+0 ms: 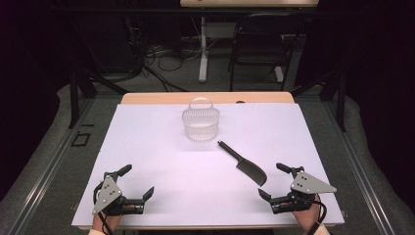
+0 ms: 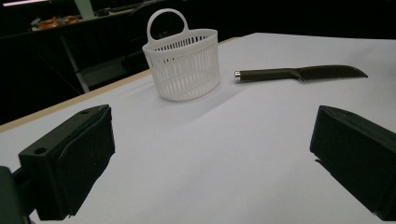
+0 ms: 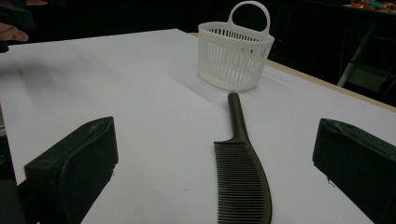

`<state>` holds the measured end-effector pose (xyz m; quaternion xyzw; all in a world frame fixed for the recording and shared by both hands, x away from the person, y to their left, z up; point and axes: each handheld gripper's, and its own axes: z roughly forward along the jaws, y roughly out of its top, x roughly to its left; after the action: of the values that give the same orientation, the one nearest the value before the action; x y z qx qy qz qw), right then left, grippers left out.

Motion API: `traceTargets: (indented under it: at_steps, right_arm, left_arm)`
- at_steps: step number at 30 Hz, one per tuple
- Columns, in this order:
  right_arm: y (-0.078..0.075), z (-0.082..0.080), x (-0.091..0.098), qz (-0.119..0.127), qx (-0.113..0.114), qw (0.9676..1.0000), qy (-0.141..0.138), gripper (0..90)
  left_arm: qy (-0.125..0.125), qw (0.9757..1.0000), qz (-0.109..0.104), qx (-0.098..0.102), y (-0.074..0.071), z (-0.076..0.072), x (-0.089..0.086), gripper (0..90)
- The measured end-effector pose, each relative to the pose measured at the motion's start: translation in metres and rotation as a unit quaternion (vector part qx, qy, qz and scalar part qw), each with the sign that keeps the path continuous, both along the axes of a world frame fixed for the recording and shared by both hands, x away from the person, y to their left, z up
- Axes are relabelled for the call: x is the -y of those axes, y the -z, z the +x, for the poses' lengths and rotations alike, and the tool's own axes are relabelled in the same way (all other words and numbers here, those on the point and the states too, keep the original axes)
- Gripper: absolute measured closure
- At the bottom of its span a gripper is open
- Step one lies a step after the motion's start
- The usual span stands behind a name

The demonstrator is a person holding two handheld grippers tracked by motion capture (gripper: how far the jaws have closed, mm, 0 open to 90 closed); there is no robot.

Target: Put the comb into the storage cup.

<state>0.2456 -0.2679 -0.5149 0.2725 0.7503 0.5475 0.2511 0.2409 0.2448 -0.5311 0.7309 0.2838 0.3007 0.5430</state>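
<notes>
Black plastic, toothed along one edge, the comb lay flat on the white tabletop, at about four o'clock from the basket and near it, handle tip aimed back toward the basket. In the right gripper view the comb ran straight ahead between the jaws, teeth nearest the camera. Nothing had been picked up, so this looked like the opening step: likely the comb was to go into the basket. The right gripper rested at five o'clock of the comb, jaws spread wide and empty; the next move would call for it to advance and close across the handle. The left gripper sat at the tabletop's seven o'clock corner, jaws likewise released. No brand, label or writing could be read on anything.
</notes>
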Motion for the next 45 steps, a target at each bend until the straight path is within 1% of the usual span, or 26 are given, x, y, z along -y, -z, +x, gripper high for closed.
traceTargets:
  at_steps: [8,19,22,27,30,31,34,45]
  right_arm:
    - [0.000,0.001,-0.001,-0.002,0.002,1.0000,-0.002,0.0]
    - [-0.001,0.005,-0.007,-0.017,-0.006,0.9998,-0.004,0.0]
    - [-0.001,0.007,-0.007,-0.020,-0.004,0.9998,-0.002,0.0]
    - [-0.001,0.013,-0.010,-0.019,-0.014,0.9997,-0.001,0.0]
    - [-0.001,0.015,-0.012,-0.023,-0.018,0.9996,-0.001,0.0]
    - [-0.001,0.017,-0.014,-0.027,-0.021,0.9994,0.000,0.0]
    - [-0.001,0.019,-0.014,-0.029,-0.024,0.9993,-0.001,0.0]
    - [-0.001,0.034,-0.024,-0.041,-0.037,0.9985,-0.003,0.0]
  left_arm:
    - [0.002,1.0000,0.000,0.000,0.000,0.001,0.000,0.1]
    - [0.002,1.0000,-0.001,-0.001,0.000,0.000,0.001,0.1]
    - [0.002,1.0000,0.001,0.000,0.000,0.001,0.001,0.1]
    - [0.000,1.0000,-0.001,0.000,0.000,0.000,0.001,0.1]
    - [0.001,1.0000,-0.002,0.000,0.000,0.000,0.001,0.1]
    - [0.003,1.0000,-0.001,0.001,0.000,0.000,0.001,0.1]
    - [0.002,1.0000,0.000,0.001,0.000,0.000,0.001,0.1]
    - [-0.001,1.0000,0.000,0.001,0.000,0.000,0.001,0.1]
